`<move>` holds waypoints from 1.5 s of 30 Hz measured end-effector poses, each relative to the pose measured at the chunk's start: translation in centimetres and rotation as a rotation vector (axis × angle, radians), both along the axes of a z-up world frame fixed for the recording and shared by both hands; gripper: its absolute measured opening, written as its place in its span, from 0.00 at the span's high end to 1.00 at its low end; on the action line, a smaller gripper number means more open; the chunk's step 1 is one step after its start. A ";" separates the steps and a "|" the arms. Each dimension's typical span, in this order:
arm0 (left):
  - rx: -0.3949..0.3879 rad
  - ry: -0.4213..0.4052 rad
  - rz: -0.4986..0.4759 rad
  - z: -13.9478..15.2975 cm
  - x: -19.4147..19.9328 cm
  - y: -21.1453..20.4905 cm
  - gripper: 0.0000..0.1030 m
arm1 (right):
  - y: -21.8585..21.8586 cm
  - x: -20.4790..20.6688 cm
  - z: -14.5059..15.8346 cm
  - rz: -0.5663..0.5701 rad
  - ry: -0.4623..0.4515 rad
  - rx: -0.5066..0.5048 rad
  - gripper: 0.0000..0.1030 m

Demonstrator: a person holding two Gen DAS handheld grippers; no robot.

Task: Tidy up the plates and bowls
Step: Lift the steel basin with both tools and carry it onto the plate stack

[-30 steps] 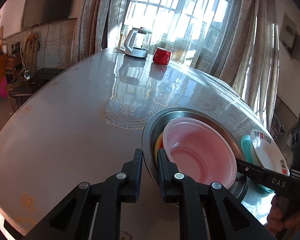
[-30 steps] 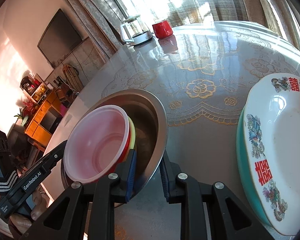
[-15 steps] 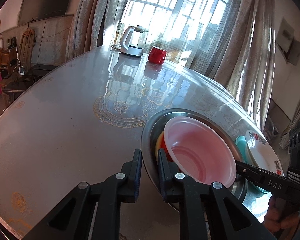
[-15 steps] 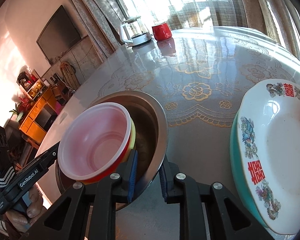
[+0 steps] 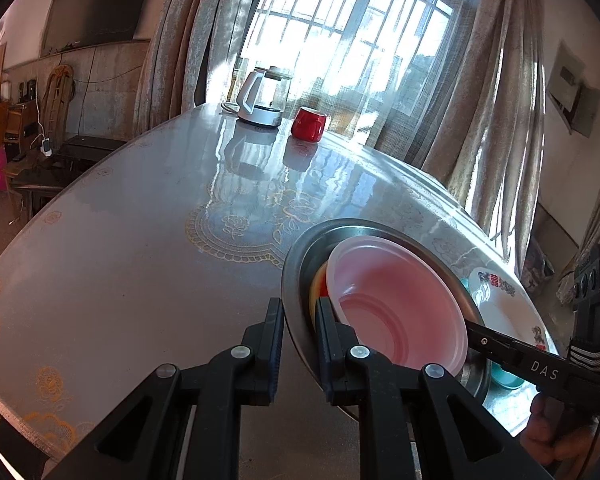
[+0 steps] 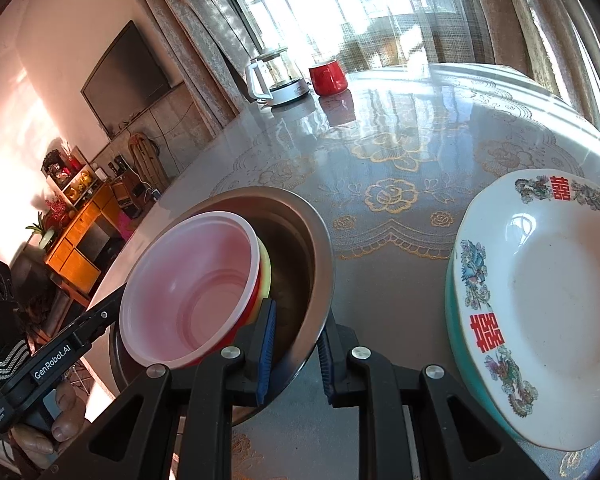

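Note:
A large steel bowl [image 5: 296, 276] [image 6: 320, 248] holds a stack of plastic bowls, the top one translucent pink [image 5: 396, 312] [image 6: 192, 288] over red and yellow ones. My left gripper [image 5: 298, 320] is shut on the steel bowl's near rim. My right gripper [image 6: 296, 332] is shut on the opposite rim. The bowl is lifted off the table and tilted. A white patterned plate [image 6: 540, 304] [image 5: 504, 304] lies on a teal dish [image 6: 456, 328] to the right of the bowl.
A glass kettle [image 5: 262, 98] [image 6: 276, 80] and a red mug [image 5: 308, 124] [image 6: 328, 76] stand at the far side of the round table [image 5: 120, 248]. Curtains and a window are behind it. A cabinet [image 6: 76, 236] stands off to the left.
Both grippers have risen with the steel bowl held between them; the table and the plate now sit lower and farther below.

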State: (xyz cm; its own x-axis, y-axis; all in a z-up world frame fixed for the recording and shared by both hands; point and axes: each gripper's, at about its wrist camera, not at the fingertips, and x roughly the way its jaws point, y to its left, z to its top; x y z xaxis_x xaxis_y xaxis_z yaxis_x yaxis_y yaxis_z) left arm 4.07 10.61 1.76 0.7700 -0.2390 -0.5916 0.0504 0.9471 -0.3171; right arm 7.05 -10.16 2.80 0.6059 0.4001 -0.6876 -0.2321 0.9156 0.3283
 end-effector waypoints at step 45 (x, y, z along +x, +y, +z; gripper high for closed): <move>0.070 -0.052 -0.396 4.7 3.9 -18.4 0.82 | -15.8 -5.9 4.4 -0.428 -0.126 -0.030 0.81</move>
